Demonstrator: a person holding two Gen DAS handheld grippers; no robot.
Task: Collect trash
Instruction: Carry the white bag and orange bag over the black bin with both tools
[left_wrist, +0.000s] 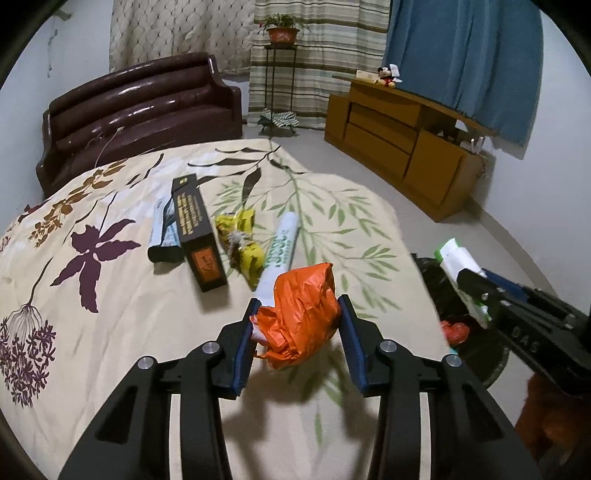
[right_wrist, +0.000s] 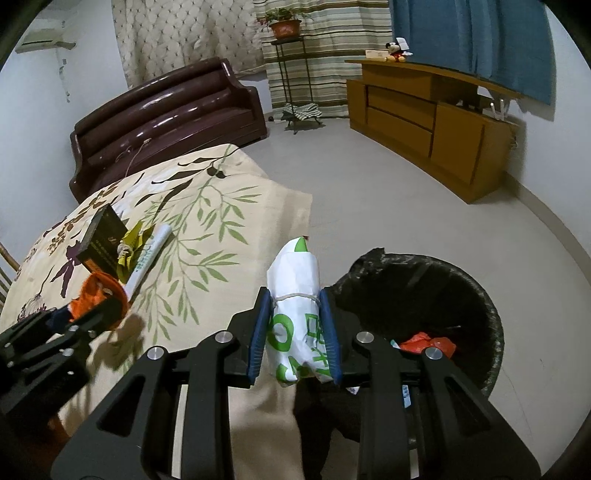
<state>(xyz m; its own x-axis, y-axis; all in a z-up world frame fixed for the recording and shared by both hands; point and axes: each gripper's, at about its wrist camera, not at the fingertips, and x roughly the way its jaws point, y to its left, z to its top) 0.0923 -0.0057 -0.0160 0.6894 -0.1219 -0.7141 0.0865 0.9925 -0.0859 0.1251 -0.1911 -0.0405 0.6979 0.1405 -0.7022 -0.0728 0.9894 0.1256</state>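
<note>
- Left wrist view looks over a bed (left_wrist: 110, 332) covered by a cream spread printed with leaves and purple flowers; a dark brown sofa (left_wrist: 140, 110) stands past it at 11 o'clock, a plant stand (left_wrist: 280, 66) at 12 o'clock, and a wooden cabinet (left_wrist: 399, 140) along the wall at 2 o'clock.
- On the spread, at 11 to 12 o'clock from the left gripper (left_wrist: 299, 325), lie a long black box (left_wrist: 195, 229), a pale tube-like pack (left_wrist: 162, 229) just beside it, a crumpled yellow wrapper (left_wrist: 243, 243) and a white roll with green print (left_wrist: 280, 243); the roll's near end runs under the orange bag (left_wrist: 303, 314).
- Orange bag is crumpled thin plastic, bunched between the blue pads, which press it from both sides above the spread: the left gripper is clamped on it.
- Right wrist view shows the right gripper (right_wrist: 295, 332) clenched on a white packet with green print (right_wrist: 295, 295), folded and tied round with a thin band, its tip pointing to 12 o'clock.
- At 3 o'clock from that packet stands a round bin lined with a black bag (right_wrist: 480, 306), on the grey floor just beside the bed; red-orange scraps (right_wrist: 424, 341) lie inside it.
- Packet hangs over the bed's edge, beside the bin's rim rather than over its mouth.
</note>
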